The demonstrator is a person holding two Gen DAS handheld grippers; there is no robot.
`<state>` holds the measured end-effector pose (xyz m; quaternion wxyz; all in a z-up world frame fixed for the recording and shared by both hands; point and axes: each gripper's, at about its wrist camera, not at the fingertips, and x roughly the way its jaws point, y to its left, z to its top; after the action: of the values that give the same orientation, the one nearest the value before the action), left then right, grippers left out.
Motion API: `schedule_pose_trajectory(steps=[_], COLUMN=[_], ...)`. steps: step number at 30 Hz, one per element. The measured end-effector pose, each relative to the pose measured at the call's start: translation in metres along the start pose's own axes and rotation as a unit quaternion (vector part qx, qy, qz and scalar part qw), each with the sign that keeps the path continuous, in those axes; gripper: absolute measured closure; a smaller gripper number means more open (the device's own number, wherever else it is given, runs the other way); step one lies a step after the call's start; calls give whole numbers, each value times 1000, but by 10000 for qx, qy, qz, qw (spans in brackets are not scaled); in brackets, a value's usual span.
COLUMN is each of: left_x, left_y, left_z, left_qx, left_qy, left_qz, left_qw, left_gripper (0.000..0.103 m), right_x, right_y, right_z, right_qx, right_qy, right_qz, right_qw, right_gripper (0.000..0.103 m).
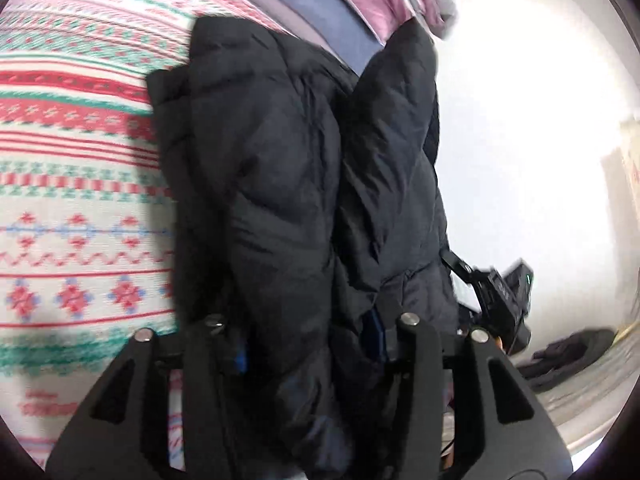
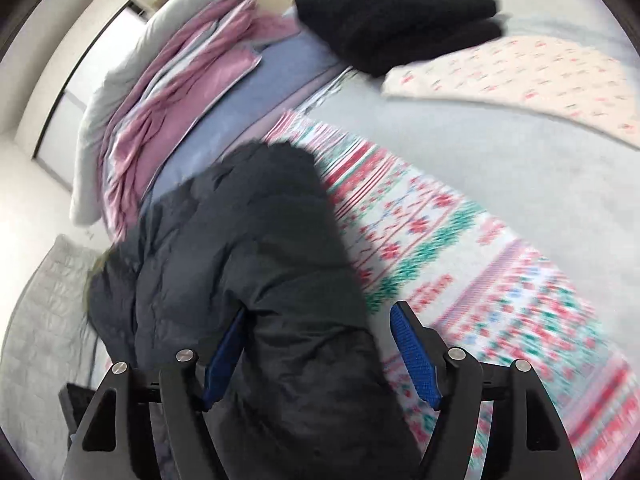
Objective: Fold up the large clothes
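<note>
A black puffer jacket (image 1: 280, 184) hangs bunched in front of the patterned blanket (image 1: 72, 160). My left gripper (image 1: 308, 344) has its jaws around a thick fold of it, blue pads mostly hidden by the fabric. In the right wrist view the same jacket (image 2: 240, 248) fills the middle. My right gripper (image 2: 320, 344) stands wide with the jacket between its blue pads (image 2: 412, 352); the fabric touches the left pad, and a gap shows at the right pad. The right gripper (image 1: 500, 296) also shows in the left wrist view, beside the jacket.
The bed carries a red-green patterned blanket (image 2: 460, 264), a pink and grey duvet (image 2: 168, 92), a blue sheet (image 2: 256, 92), a black knit garment (image 2: 392, 20) and a floral cloth (image 2: 520, 76). Dark clothes (image 1: 568, 356) lie on the floor.
</note>
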<state>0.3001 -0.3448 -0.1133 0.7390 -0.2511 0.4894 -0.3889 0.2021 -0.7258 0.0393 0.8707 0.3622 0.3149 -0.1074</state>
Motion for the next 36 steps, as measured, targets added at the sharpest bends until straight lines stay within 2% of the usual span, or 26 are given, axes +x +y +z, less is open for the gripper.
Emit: schedule_pose_trajectory(steps=[2,4,9,12,15,16,17,19,24,26,30,33,34,36], left_x=[-17,-24,-61,-98,-130,-142,-156,-181,-242,-255,-265,-256,-250,-237], left_y=[1,-3,-1,-10,-33,-40,-51,-62,-71,-70,-57,-47,-44,-40], left_z=[5,-3,-12,-37,-69,-80,-94,-115,-153,-168,-190,-201,-203,-205], left_qx=[-49,3,-90,232,858,1085,1365,1732,2181,2289,2353,2513,2591,2705], left_qy=[-131,-168,-198,-306,-445,-472,-512,-584,-892,-943,-1003,-1172,-1128,-935], left_qz=[78,188,520,824,1271,1390,1560,1759,2309,2316,1997,2126,2201,2221], left_qw=[9999,9997,9984,9959,9872,9832,9769,9673,9440,9408,9459,9370,9336,9321], left_gripper=[53,53,53,53,46,38,34,33,22,20,16,10,10,10], right_x=[-34,-58,-101,-118,-139,-147,-158,-176,-206,-218,-222,-216,-212,-205], right_y=[-4,4,60,94,124,130,137,149,188,206,228,231,227,219], right_z=[-9,-22,-77,-117,-166,-180,-197,-228,-277,-297,-328,-351,-356,-357], right_qx=[298,448,592,738,713,723,747,775,246,-66,-790,-1292,-1443,-1459], right_qy=[-378,-586,-812,-845,-823,-894,-1015,-1206,-1294,-1403,-1486,-1419,-1411,-1442], right_qz=[-6,283,525,522,56,-103,-282,-565,-871,-1075,-1301,-1521,-1642,-1854], right_qw=[9988,9969,9935,9923,9940,9933,9916,9881,9874,9842,9771,9695,9656,9610], right_gripper=[29,29,29,27,24,23,21,20,20,16,13,13,13,13])
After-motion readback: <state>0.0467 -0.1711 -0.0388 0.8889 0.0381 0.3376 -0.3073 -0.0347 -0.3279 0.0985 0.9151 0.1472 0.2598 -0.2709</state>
